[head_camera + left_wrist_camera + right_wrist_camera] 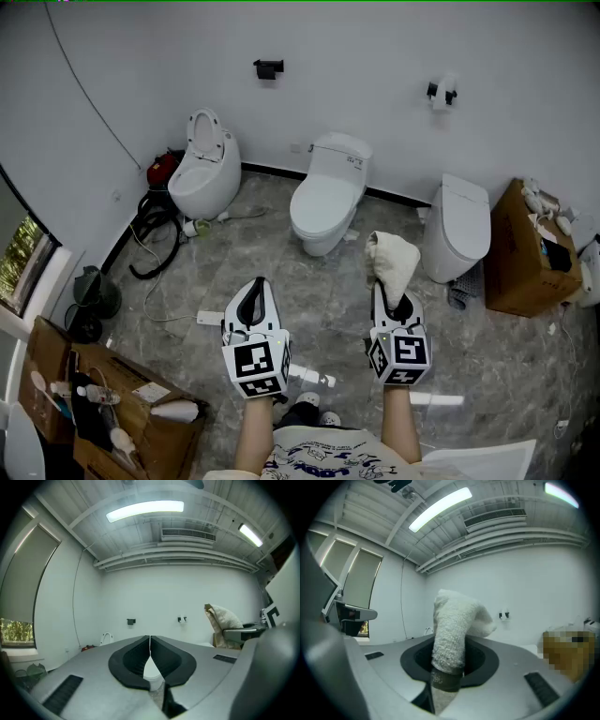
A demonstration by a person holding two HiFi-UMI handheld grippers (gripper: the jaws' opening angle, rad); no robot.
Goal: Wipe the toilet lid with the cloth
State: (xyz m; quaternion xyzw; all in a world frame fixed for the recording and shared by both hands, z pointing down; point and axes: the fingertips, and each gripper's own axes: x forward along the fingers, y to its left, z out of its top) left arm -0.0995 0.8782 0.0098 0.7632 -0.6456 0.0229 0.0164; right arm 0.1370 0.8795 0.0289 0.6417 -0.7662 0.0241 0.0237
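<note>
Three white toilets stand along the far wall. The left toilet (pixel 202 167) has its lid raised; the lids of the middle toilet (pixel 330 187) and the right toilet (pixel 459 220) are down. My right gripper (pixel 395 300) is shut on a cream terry cloth (pixel 393 262), which sticks up from the jaws and folds over (pixel 452 630). It hovers over the floor in front of the gap between the middle and right toilets. My left gripper (pixel 253 286) is shut and empty, and the left gripper view (pixel 150 643) shows it pointing towards the middle toilet.
A cardboard box (pixel 527 255) with items on top stands right of the right toilet. Another box (pixel 112 403) sits at the lower left beside a fan (pixel 92 302). A black hose (pixel 155 232) and cables lie near the left toilet. A white bottle (pixel 311 377) lies by my feet.
</note>
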